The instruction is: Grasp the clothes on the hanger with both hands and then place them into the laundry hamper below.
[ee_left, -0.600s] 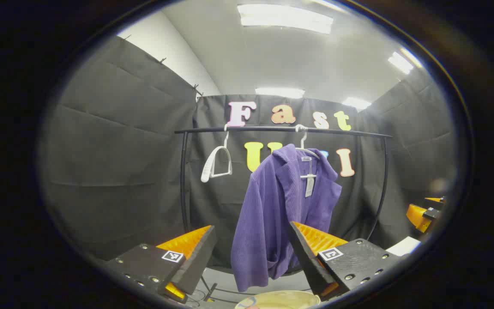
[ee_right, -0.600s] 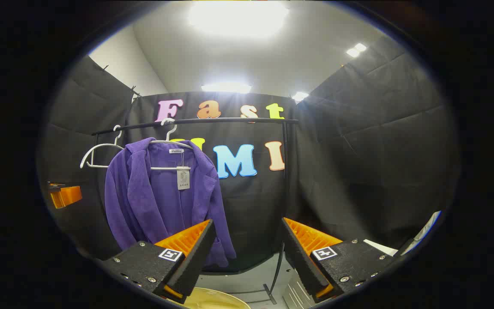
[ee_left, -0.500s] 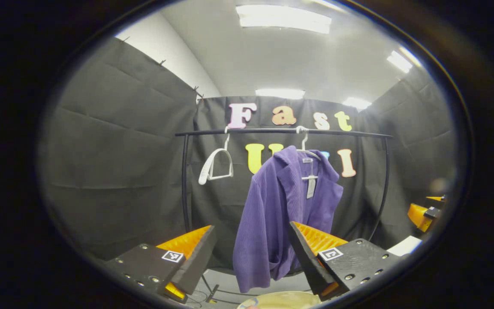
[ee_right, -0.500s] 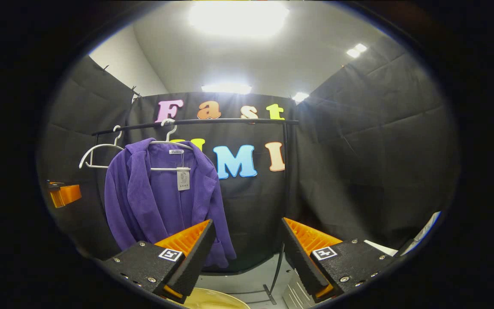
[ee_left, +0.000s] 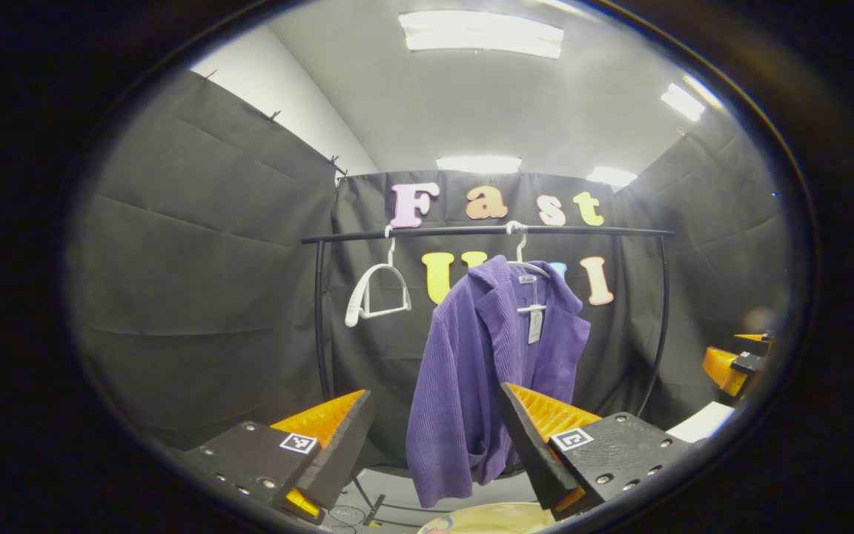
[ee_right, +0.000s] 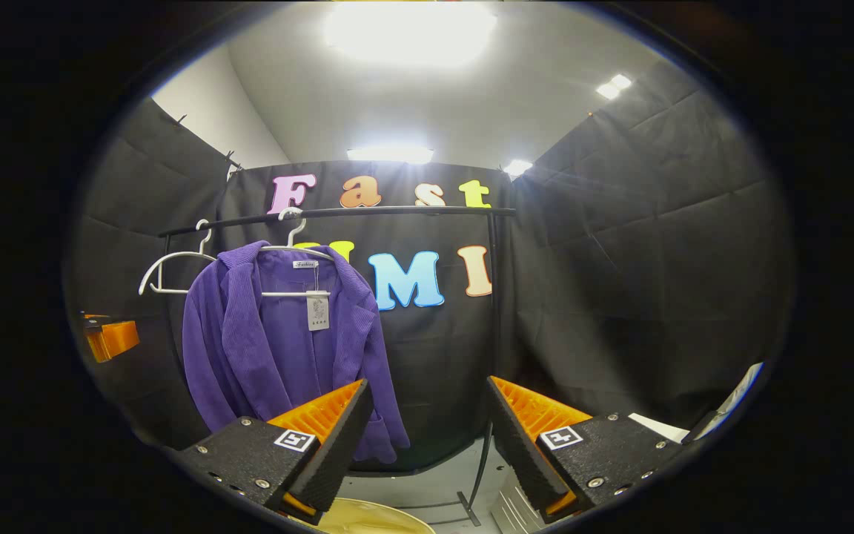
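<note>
A purple corduroy jacket [ee_left: 480,371] [ee_right: 279,348] hangs on a white hanger [ee_right: 295,252] from a black rail [ee_left: 486,231], a paper tag dangling at its collar. The cream rim of the laundry hamper [ee_left: 494,519] [ee_right: 368,515] shows below at the bottom edge. My left gripper [ee_left: 434,437] is open, well short of the jacket, nothing between its fingers. My right gripper [ee_right: 427,430] is open too, aimed to the right of the jacket. The right gripper [ee_left: 731,367] also shows at the far right of the left gripper view, and the left gripper [ee_right: 110,337] at the far left of the right gripper view.
An empty white hanger [ee_left: 375,291] [ee_right: 171,271] hangs on the rail left of the jacket. The rack's black uprights [ee_left: 319,319] [ee_right: 492,319] stand at both ends, its feet on the grey floor [ee_right: 427,482]. Black cloth walls close in all around.
Both views have shifted only slightly; the left gripper has tilted a little, so the jacket sits a touch higher and farther right. Both grippers stay open.
</note>
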